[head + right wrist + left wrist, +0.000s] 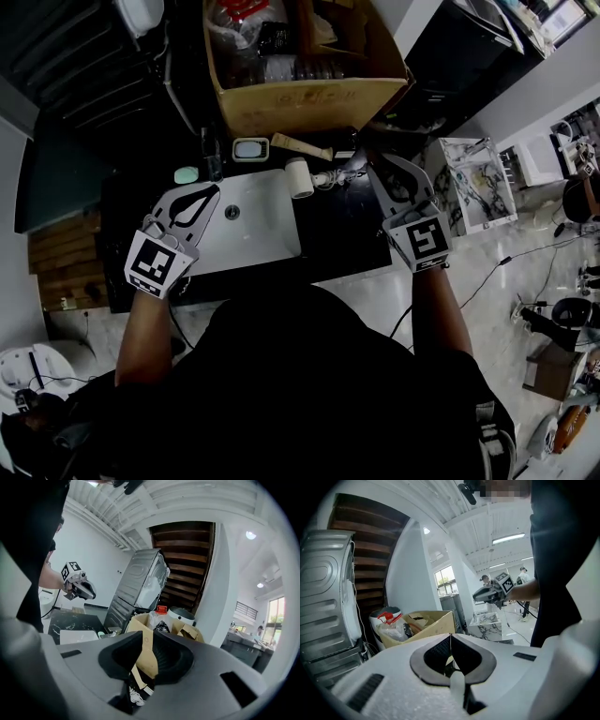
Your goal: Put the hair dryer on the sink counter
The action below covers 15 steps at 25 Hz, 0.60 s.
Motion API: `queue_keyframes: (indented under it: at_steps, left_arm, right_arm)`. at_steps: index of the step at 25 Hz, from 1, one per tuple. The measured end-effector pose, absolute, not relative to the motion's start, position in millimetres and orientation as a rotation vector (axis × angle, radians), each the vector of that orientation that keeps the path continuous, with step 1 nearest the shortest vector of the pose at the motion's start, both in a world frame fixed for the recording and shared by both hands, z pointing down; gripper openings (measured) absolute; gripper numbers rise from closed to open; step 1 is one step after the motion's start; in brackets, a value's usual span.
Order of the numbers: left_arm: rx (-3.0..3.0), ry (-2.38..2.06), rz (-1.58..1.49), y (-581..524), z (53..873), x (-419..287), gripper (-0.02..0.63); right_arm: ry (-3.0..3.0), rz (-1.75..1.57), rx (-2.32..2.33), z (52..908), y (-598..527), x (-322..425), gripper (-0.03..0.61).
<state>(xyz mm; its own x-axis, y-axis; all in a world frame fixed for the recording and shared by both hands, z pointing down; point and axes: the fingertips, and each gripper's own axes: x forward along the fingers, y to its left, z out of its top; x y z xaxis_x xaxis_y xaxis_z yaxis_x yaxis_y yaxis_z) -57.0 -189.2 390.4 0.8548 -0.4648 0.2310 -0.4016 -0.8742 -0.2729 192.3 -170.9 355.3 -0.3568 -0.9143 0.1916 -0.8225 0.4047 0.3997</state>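
The left tongs [450, 634] are pressed together tip to tip with nothing between them. They hang over the left rim of the white sink [272, 239]. The right tongs [147, 637] are drawn almost fully together, with only a thin slit between the tips. Nothing is in that slit, and the side of a cardboard box shows through it. In the head view the right tongs are above the right end of the black table [328, 239], close to its edge, and both tongs point away from the person. Between the two tongs, and farther from the person, lies a white barrel-shaped item with a cord trailing to its right, which looks to be the hair dryer [299, 177]. It rests on the table just at the sink's back right corner. It is nearer the right tongs but touches neither pair. Along the back of the table, left of the hair dryer, are a beige stick-like piece [302, 145], a small rectangular dish [250, 148] and a pale green pad [186, 174]. Beyond these stands the open cardboard box [309, 103], filled with bottles and packets. To the right of the table, a marble-patterned slab [473, 183] sits lower down.
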Motion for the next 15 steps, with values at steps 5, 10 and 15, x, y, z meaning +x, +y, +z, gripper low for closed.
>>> queue_keyframes:
  at_steps: [5, 10, 15]
  left_arm:
    - [-2.809, 0.692, -0.409, -192.0, 386.8, -57.9, 0.015]
    - [-2.807, 0.685, -0.418, -191.6, 385.1, -56.6, 0.015]
    - [-2.808, 0.676, -0.427, -190.3, 388.5, -52.6, 0.015]
  right_arm:
    - [-2.259, -0.323, 1.545, 357.2, -159.1, 203.6, 0.068]
    - [-2.258, -0.268, 1.597, 367.3, -153.7, 215.7, 0.057]
    - [-2.29, -0.191, 1.635, 377.9, -152.9, 224.4, 0.028]
